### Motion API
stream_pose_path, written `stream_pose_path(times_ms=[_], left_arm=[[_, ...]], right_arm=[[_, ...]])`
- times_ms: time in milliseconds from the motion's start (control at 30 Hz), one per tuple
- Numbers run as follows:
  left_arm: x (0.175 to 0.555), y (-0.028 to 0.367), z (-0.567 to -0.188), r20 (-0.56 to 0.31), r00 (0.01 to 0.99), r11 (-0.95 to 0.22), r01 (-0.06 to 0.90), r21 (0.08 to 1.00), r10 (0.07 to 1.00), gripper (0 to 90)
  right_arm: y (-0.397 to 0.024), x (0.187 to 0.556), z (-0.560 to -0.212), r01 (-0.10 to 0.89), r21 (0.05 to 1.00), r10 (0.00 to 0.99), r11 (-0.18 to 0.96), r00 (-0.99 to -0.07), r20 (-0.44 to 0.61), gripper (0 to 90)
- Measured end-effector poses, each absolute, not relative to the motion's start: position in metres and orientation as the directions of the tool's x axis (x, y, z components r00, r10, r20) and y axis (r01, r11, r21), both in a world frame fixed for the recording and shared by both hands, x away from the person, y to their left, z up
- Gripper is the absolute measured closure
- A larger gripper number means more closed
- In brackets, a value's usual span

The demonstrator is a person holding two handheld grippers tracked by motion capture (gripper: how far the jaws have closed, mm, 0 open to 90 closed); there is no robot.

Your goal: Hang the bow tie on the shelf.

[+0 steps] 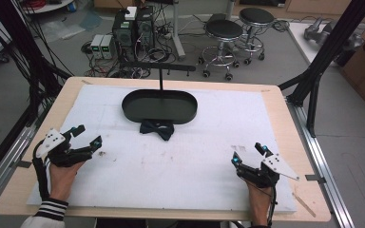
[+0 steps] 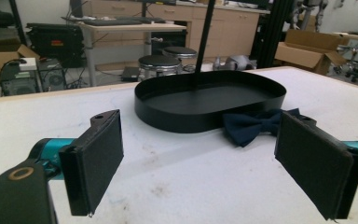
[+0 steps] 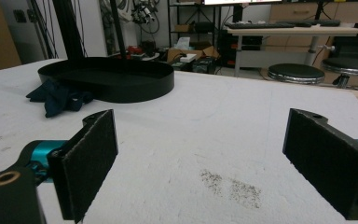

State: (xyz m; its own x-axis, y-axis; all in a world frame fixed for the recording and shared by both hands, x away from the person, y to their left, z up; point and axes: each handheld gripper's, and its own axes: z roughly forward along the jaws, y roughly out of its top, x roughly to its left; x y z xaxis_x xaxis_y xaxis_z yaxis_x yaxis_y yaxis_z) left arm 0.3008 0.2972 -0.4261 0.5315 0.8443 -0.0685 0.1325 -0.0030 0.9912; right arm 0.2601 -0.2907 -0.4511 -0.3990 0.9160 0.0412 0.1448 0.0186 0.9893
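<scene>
— Over by the tray (image 1: pixel 190 115), see that bow tie (image 1: pixel 157 129)? It lies flat on the mat (image 1: pixel 195 156), touching the tray's near wall.

— So that's what gets picked up, I'd guess. Which hand?

— Either could. The left gripper (image 1: pixel 86 136) sits near the left edge, the right gripper (image 1: pixel 249 153) near the right, both well apart from the tie.

— Are they holding anything?

— Nothing. Both stand with jaws spread wide, pads (image 2: pixel 98 154) bare, resting just over the mat.

— How would you go at it?

— Come in low from the near side and pinch the knot in the middle, not a wing, so it lifts evenly. Keep clear of the tray wall, or the jaw will nudge it.

— And the post (image 1: pixel 161 80)?

— Stay under its crossbar when lifting.
</scene>
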Motion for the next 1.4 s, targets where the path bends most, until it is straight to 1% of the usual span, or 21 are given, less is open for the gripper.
stream_pose_path(times_ms=[200, 267, 333, 367, 433, 567, 667, 933, 1033, 1067, 1400], left_arm=[[0.308, 0.286, -0.410, -0.044, 0.560, -0.040, 0.136, 0.990, 0.827, 15.8], [0.313, 0.279, -0.397, -0.007, 0.573, -0.082, 0.129, 0.988, 0.820, 15.7], [0.314, 0.277, -0.394, 0.006, 0.575, -0.095, 0.125, 0.988, 0.818, 15.7], [0.318, 0.271, -0.384, 0.038, 0.583, -0.130, 0.116, 0.985, 0.812, 15.7], [0.322, 0.264, -0.377, 0.052, 0.594, -0.148, 0.115, 0.982, 0.803, 15.7], [0.327, 0.252, -0.371, 0.064, 0.607, -0.176, 0.127, 0.976, 0.792, 15.7], [0.335, 0.237, -0.366, 0.087, 0.615, -0.222, 0.147, 0.964, 0.784, 15.7], [0.345, 0.218, -0.356, 0.047, 0.638, -0.224, 0.200, 0.954, 0.769, 15.9], [0.352, 0.211, -0.353, 0.037, 0.631, -0.237, 0.235, 0.943, 0.775, 15.9], [0.356, 0.208, -0.351, 0.013, 0.639, -0.235, 0.264, 0.935, 0.769, 15.9], [0.368, 0.192, -0.342, 0.004, 0.659, -0.301, 0.338, 0.892, 0.752, 15.9]], right_arm=[[-0.291, 0.260, -0.451, 0.142, 0.990, 0.916, 0.021, -0.400, 0.038, 9.2], [-0.291, 0.260, -0.451, 0.142, 0.990, 0.916, 0.020, -0.399, 0.039, 9.2], [-0.291, 0.260, -0.451, 0.142, 0.990, 0.916, 0.020, -0.400, 0.039, 9.2], [-0.291, 0.260, -0.451, 0.138, 0.990, 0.916, 0.023, -0.400, 0.035, 9.2], [-0.291, 0.260, -0.451, 0.143, 0.990, 0.916, 0.018, -0.399, 0.040, 9.2], [-0.291, 0.260, -0.451, 0.138, 0.990, 0.916, 0.022, -0.401, 0.035, 9.2], [-0.291, 0.260, -0.451, 0.143, 0.990, 0.916, 0.018, -0.399, 0.041, 9.2], [-0.291, 0.260, -0.451, 0.139, 0.990, 0.916, 0.019, -0.399, 0.038, 9.2], [-0.291, 0.260, -0.451, 0.139, 0.990, 0.916, 0.019, -0.399, 0.038, 9.2], [-0.291, 0.260, -0.451, 0.138, 0.990, 0.916, 0.020, -0.399, 0.037, 9.1], [-0.292, 0.260, -0.451, 0.137, 0.990, 0.917, 0.016, -0.397, 0.040, 9.2]])
